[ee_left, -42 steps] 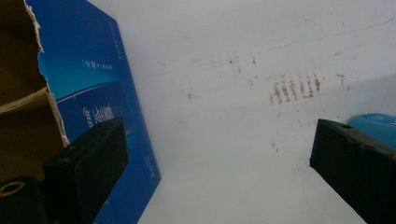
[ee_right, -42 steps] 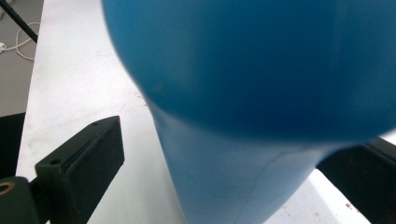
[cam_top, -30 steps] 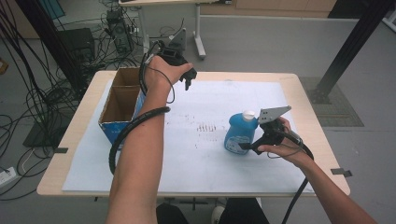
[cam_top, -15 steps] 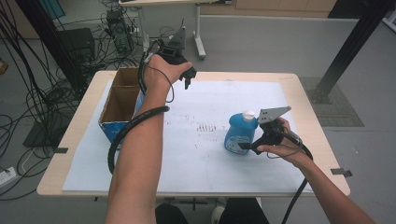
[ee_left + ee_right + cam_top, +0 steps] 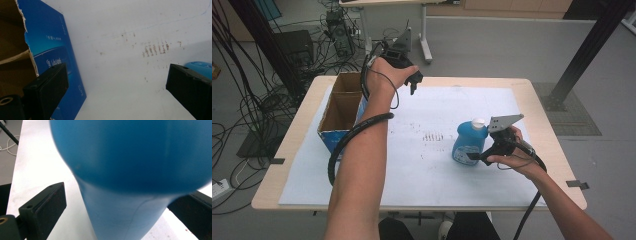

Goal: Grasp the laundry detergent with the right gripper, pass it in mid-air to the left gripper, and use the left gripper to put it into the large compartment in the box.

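Little has changed since the earlier frames: the left gripper (image 5: 413, 82) still hangs raised in the upper middle of the high view, beside the box (image 5: 343, 111), and the right gripper (image 5: 477, 157) stays at the bottle (image 5: 469, 142) right of centre. One blue bottle with a white cap stands upright on the white sheet (image 5: 422, 165); one open cardboard box sits at the left. The left gripper's jaws are spread wide and hold nothing. The right gripper's jaws flank the bottle's base with gaps, not gripping.
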`<action>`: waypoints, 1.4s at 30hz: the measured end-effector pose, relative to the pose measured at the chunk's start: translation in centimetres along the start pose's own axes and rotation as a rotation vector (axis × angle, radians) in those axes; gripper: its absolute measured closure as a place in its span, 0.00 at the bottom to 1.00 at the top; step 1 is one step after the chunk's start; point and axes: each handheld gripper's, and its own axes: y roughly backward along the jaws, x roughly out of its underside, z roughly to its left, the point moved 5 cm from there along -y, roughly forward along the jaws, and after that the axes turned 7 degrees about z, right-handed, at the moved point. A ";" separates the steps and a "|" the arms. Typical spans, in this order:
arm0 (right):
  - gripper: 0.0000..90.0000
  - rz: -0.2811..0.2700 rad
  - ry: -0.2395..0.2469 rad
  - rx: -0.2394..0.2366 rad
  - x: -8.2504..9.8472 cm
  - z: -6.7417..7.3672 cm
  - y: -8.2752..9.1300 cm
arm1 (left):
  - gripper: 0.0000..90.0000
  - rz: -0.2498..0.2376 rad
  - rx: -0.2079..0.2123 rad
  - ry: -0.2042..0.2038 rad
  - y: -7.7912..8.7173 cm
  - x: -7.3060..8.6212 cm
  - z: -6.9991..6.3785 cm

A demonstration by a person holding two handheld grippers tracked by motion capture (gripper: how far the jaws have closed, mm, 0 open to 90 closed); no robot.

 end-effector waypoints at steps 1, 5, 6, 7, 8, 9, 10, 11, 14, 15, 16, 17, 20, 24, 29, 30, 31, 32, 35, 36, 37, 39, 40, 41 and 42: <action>0.03 0.000 -0.001 -0.001 0.0 0.0 0.0 | 0.05 0.000 0.000 -0.001 0.0 0.0 0.0; 0.03 0.000 0.000 0.000 0.0 0.0 0.0 | 0.05 0.000 0.001 0.000 0.0 0.0 0.0; 0.03 -0.003 -0.002 -0.001 0.0 0.0 0.1 | 0.05 0.000 0.000 0.000 0.0 0.0 0.0; 0.03 -0.003 -0.002 -0.001 0.0 0.0 0.1 | 0.05 0.000 0.001 0.000 0.0 0.0 0.0; 0.03 -0.003 -0.001 -0.002 0.0 0.0 0.1 | 0.05 -0.003 0.000 0.002 0.0 0.0 0.0; 0.03 -0.003 -0.001 -0.002 0.0 0.0 0.1 | 0.05 -0.003 -0.001 0.002 0.0 0.0 0.0; 0.03 -0.003 -0.001 -0.002 0.0 0.0 0.1 | 0.05 -0.003 -0.001 0.002 0.0 0.0 0.0; 0.03 -0.003 -0.001 -0.002 0.0 0.0 0.1 | 0.05 -0.003 -0.001 0.002 0.0 0.0 0.0; 0.03 -0.005 0.000 -0.002 -0.1 0.0 0.1 | 0.05 -0.005 -0.001 0.008 0.1 0.0 0.1; 0.03 -0.005 0.000 -0.003 -0.1 0.1 0.1 | 0.05 -0.006 -0.001 0.008 0.1 0.1 0.1; 0.03 -0.005 0.000 -0.003 -0.1 0.1 0.1 | 0.05 -0.005 -0.002 0.009 0.1 0.1 0.1; 0.03 -0.007 0.000 -0.003 -0.1 0.0 0.0 | 0.05 -0.006 -0.002 0.009 0.1 0.1 0.1; 0.03 -0.007 0.001 -0.002 -0.1 0.1 0.0 | 0.05 -0.005 -0.004 0.008 0.2 0.1 0.1; 0.03 -0.012 0.001 -0.001 -0.2 0.1 0.1 | 0.05 -0.008 -0.006 0.007 0.3 0.1 0.1; 0.03 -0.016 0.000 0.002 -0.1 0.0 0.2 | 0.05 -0.007 -0.006 0.003 0.4 0.0 0.0; 0.03 -0.016 0.001 0.002 -0.1 0.0 0.2 | 0.05 -0.008 -0.005 0.004 0.4 0.0 0.0; 0.03 -0.017 0.001 0.002 -0.1 0.0 0.2 | 0.05 -0.008 -0.004 0.005 0.4 0.0 0.0; 0.03 -0.017 0.001 0.002 -0.1 0.0 0.2 | 0.05 -0.008 -0.004 0.005 0.3 0.0 0.0; 0.03 -0.019 0.000 0.003 -0.1 0.0 0.1 | 0.05 -0.006 -0.005 0.001 0.3 0.1 0.0; 0.03 -0.019 0.000 0.003 -0.1 0.0 0.1 | 0.05 -0.008 -0.005 0.004 0.3 0.1 0.0; 0.03 -0.021 0.001 0.002 -0.1 0.0 0.1 | 0.05 -0.007 -0.004 0.003 0.3 0.1 0.0; 0.03 -0.019 0.001 0.001 -0.1 0.0 0.1 | 0.05 -0.009 -0.004 0.006 0.3 0.1 0.0; 0.03 -0.018 0.000 0.000 0.0 0.0 0.1 | 0.05 -0.008 -0.006 0.004 0.4 0.1 0.1; 0.03 -0.018 0.000 0.000 0.0 0.0 0.0 | 0.05 -0.010 -0.005 0.005 0.4 0.1 0.1; 0.03 -0.019 0.001 0.000 0.0 0.0 0.0 | 0.05 -0.010 -0.005 0.005 0.4 0.1 0.1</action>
